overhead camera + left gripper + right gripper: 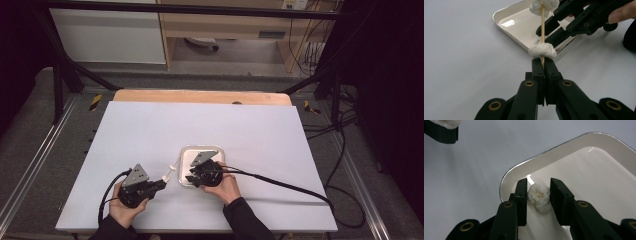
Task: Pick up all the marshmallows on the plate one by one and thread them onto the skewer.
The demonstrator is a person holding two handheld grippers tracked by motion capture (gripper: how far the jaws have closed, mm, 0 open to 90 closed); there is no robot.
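Right gripper view had the right gripper [538, 195] reaching into the white tray [554, 157], its jaws narrowed around a loose white puffy piece [539, 199] lying on the tray floor just ahead of its fingertips. One jaw touched the piece, while a thin gap remained at the other, so the pads did not appear to be pressing yet. No earlier picture was needed to judge that the grasp was only half made.

From the left gripper view, the left gripper [543, 65] was clamped tight on a thin wooden skewer [542, 25], which rose straight out from between its tips. One white lump [542, 50] sat on the stick right against those tips, and a second lump [544, 6] sat farther out, near the point. The right gripper's jaws [559, 28] lay just beyond the stick, over the tray.

The step seemed to be picking up the next piece for threading. Doing it well would call for a gentle closing, since the piece looked soft and would crush easily, and for gripping it at its sides so the middle stayed free for the point. The skewer hand should be kept motionless and level.
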